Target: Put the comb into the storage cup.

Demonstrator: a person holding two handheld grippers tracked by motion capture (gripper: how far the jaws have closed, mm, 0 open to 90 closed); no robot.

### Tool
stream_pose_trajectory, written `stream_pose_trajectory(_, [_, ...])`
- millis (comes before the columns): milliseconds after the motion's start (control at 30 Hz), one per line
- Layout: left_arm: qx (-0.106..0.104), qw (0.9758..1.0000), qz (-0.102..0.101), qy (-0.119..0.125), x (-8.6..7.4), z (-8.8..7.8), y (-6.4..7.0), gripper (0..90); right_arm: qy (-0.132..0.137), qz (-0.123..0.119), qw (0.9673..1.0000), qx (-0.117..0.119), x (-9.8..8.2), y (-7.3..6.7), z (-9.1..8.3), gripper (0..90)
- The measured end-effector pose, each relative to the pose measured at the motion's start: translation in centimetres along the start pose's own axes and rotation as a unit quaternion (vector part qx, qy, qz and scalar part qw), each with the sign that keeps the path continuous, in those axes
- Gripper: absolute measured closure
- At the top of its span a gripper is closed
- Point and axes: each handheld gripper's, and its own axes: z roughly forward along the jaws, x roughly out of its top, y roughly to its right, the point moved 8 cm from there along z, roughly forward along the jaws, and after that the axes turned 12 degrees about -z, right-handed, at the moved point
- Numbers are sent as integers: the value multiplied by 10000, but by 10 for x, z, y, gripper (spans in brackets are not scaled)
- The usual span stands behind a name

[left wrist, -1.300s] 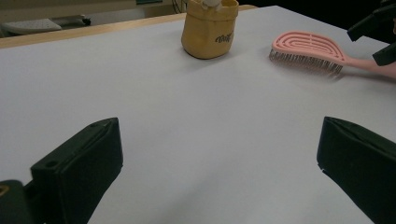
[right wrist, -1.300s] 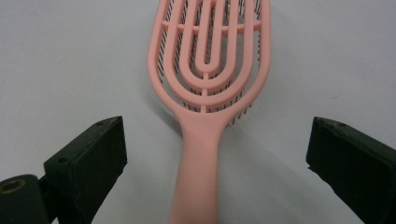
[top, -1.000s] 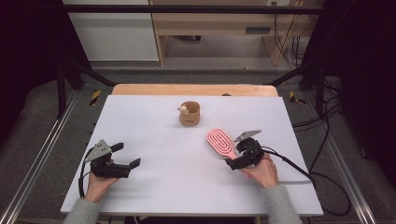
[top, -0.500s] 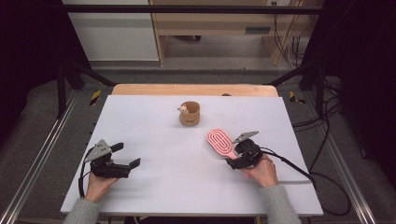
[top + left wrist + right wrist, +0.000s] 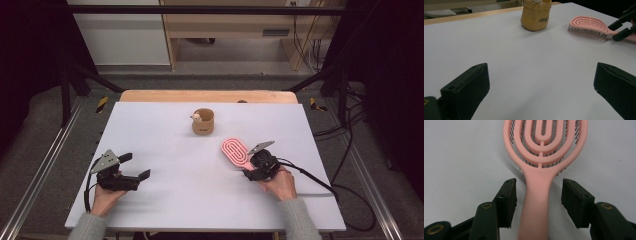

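Two black jaws of the right claw (image 5: 537, 202) stand on either side of the pink hairbrush (image 5: 541, 167) handle, and they have just been closing in on it. In the right gripper view a gap shows on each side of the handle, narrower at the left jaw than at the right, so the pads do not press on it: the claw is half open and holds nothing. The brush lies flat on the white desk (image 5: 165, 200) with its looped back up and its dark bristles down, the head pointing away from the claw. In the high view the right claw (image 5: 250, 172) sits at the right-hand part of the desk, the person's hand behind it, and the hairbrush (image 5: 235, 151) slants away from it toward the desk's middle.

Beyond the brush head, nearer the far edge, stands a small tan cup (image 5: 203, 122) with something pale at its rim.

Well apart, at the near left of the desk, the left claw (image 5: 137, 167) rests low in the person's other hand. Its jaws are spread wide with bare desk between them. From the left gripper view the cup (image 5: 536, 15) stands ahead and the brush (image 5: 590, 26) lies to its right, with the right claw's jaws at the handle end.
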Motion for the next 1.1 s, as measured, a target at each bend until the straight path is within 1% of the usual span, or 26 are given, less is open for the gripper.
stream_pose_trajectory(133, [1, 10000, 0, -8, 0, 0, 0, 2, -4, 13, 10000, -6, 0, 0, 0, 524])
stream_pose_trajectory(333, [1, 10000, 1, -8, 0, 0, 0, 2, -54, 21, 10000, -7, 0, -1, 2, 556])
stream_pose_trajectory(467, [5, 10000, 6, -10, 0, 0, 0, 2, -80, 8, 10000, -38, 0, -1, 2, 598])
stream_pose_trajectory(567, [-1, 10000, 0, -5, 0, 0, 0, 2, -82, 38, 10000, -3, 0, -1, 2, 634])
stream_pose_trajectory(900, [0, 10000, 5, -16, -1, 1, 0, 2, -140, 125, 9998, 11, -1, 0, 2, 683])
stream_pose_trajectory(933, [-1, 10000, 4, -17, -1, 1, 0, 2, -142, 173, 9997, 27, -1, -1, 2, 684])
stream_pose_trajectory(1100, [-5, 10000, 7, -22, -1, 1, 0, 2, -145, 146, 9998, 24, -1, 0, 2, 687])
